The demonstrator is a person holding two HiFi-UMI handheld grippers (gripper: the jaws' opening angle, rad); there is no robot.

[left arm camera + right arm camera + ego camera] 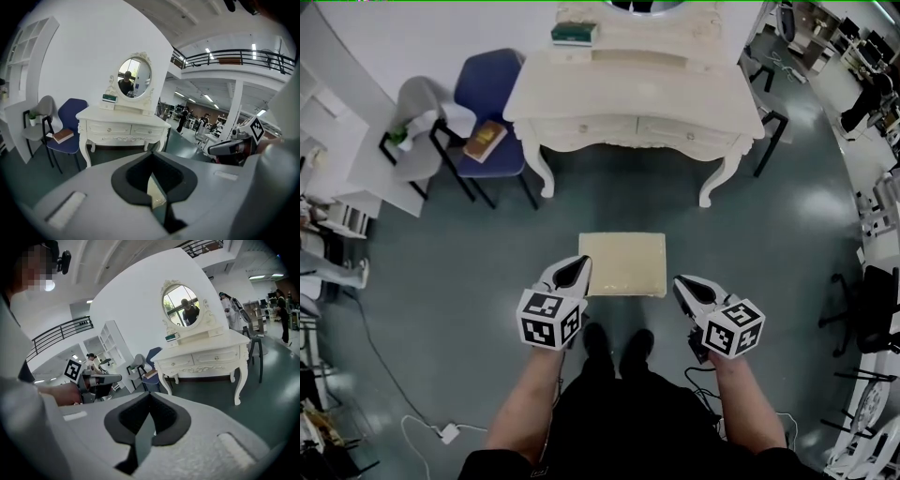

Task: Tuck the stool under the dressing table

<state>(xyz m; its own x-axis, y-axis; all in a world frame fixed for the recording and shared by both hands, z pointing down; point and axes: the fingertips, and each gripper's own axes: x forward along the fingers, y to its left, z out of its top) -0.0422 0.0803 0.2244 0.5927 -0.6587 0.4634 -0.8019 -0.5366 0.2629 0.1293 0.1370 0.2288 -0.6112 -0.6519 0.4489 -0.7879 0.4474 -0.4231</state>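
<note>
Head view: the cream square-topped stool [622,263] sits between and just ahead of the left gripper [574,272] and right gripper [684,285], with the white carved dressing table [633,131] further ahead. Left gripper view: jaws clenched on nothing, stool top peeking out just beyond them. Right gripper view: same deal, and the stool looks stiff and light-ish, so I'd take its side edges.

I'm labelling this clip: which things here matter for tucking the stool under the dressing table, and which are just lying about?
Job in hand:
stool
dressing table
left tongs, shut and empty
right tongs, shut and empty

Lying about:
blue chair
book on it
grey chair
green box
</note>
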